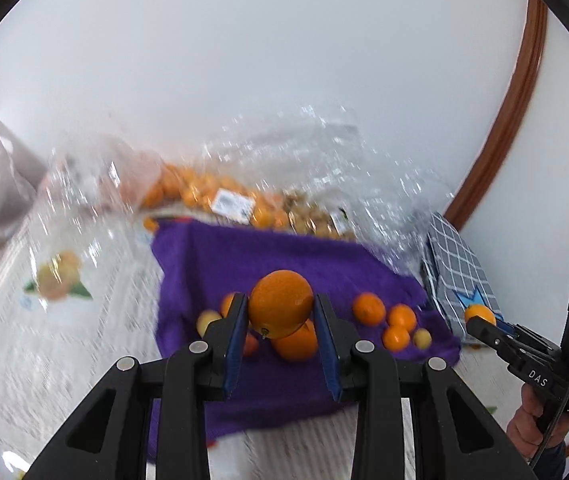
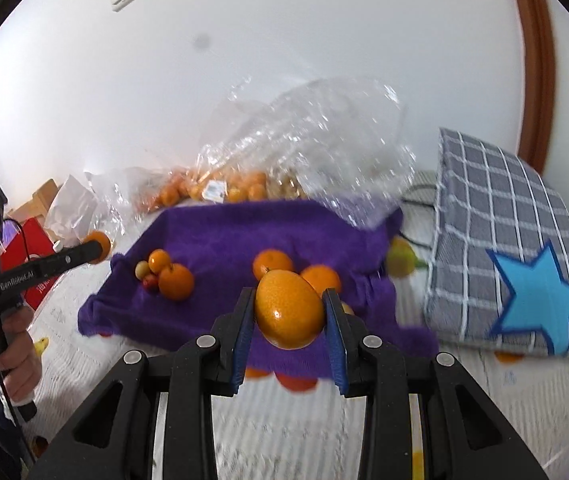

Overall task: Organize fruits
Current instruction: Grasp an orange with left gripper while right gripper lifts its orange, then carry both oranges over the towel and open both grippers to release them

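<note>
Left wrist view is showing the left gripper (image 1: 280, 312) clenching an orange (image 1: 281, 303) above the purple cloth (image 1: 212, 264), where loose fruit (image 1: 369, 309) is lying. Off to the side, the right gripper (image 1: 480, 320), lettered "DAS", is gripping another orange (image 2: 289, 310). Right wrist view is catching partly legible writing, something like "GenRobot.AI", on the left tool, and a white label (image 2: 215, 189), unreadable, on the bagged fruit (image 2: 240, 184).

"DAS" stands on the right hand-held gripper (image 1: 480, 322); "GenRobot.AI" on the left hand-held gripper (image 2: 98, 250).
</note>
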